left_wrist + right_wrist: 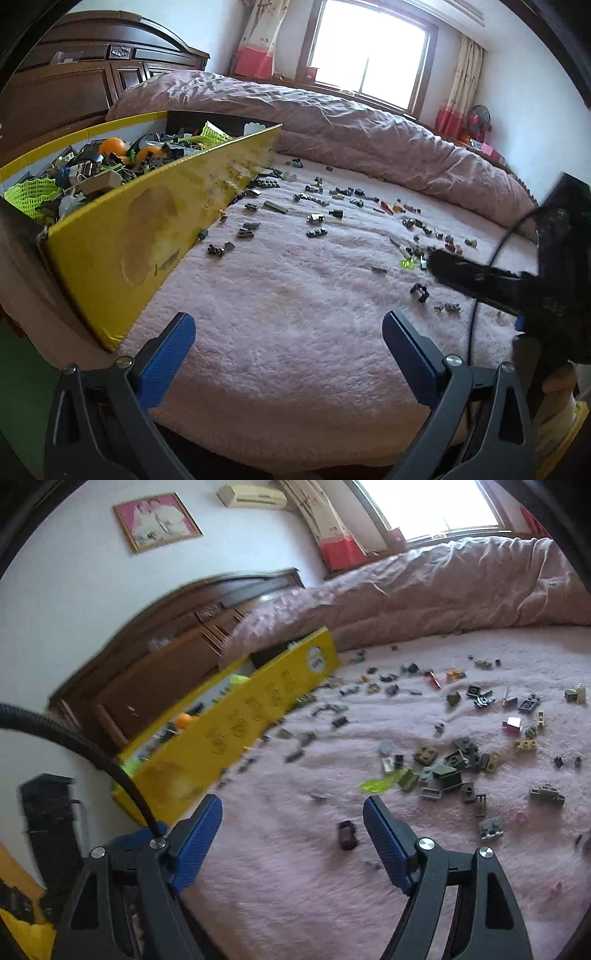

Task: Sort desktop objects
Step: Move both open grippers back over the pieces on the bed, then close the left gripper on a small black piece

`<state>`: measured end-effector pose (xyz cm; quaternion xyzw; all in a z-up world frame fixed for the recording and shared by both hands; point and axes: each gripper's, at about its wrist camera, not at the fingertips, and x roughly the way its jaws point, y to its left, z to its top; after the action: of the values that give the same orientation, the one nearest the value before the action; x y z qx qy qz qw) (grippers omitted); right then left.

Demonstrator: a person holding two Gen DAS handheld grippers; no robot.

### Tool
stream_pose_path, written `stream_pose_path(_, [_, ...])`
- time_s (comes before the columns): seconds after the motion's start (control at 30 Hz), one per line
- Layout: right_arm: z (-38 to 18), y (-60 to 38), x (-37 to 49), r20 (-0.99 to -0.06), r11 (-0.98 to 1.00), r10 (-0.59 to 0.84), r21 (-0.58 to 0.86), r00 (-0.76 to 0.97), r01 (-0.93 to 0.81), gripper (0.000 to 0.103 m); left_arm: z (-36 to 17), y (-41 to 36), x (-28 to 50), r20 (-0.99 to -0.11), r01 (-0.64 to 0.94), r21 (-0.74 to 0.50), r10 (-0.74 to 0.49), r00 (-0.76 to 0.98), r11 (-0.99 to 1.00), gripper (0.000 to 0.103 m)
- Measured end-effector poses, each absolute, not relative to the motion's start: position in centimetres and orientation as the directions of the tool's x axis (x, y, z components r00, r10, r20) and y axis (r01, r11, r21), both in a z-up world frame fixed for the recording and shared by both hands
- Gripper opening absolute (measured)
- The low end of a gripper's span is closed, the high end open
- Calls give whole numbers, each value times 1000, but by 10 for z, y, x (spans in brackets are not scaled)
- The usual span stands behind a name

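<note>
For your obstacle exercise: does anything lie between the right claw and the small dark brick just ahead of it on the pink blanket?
Nothing visible does. The right claw is open and empty, and only bare pink blanket separates it from the small dark brick.

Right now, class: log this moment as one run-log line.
left gripper: open, empty | right gripper: open, empty | small bricks: scattered on pink blanket | yellow box: full

A bed covered by a fluffy pale pink blanket (295, 332) carries everything. A long yellow cardboard box (122, 254) sits on its left side. Small grey, black and olive building bricks (448, 771) lie scattered across the middle and right. A crumpled mauve quilt (369, 140) is heaped along the far edge.
</note>
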<state>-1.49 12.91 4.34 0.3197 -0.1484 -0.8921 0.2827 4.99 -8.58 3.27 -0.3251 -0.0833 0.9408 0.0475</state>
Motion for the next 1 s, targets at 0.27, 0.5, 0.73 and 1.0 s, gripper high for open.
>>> stream_pose_path(0.27, [34,122,-19,-401,-639,-759,610,-512,469,82,23,-78,55,-607,-83,-132,146,-781,-988,102])
stream_pose_path(0.5, [52,178,34,-432,-816,-552,454,-714,357,82,25,-39,37,-573,-212,-111,237,-785,-971,102])
stream_pose_path(0.73, [31,188,78,-438,-984,-158,141,-885,106,82,11,26,4,-612,-306,-85,292,-735,-948,102])
stream_pose_path(1.0, [-1,194,62,-466,-986,-94,167,-880,17,83,-7,31,-2,-626,-319,-79,296,-721,-944,102])
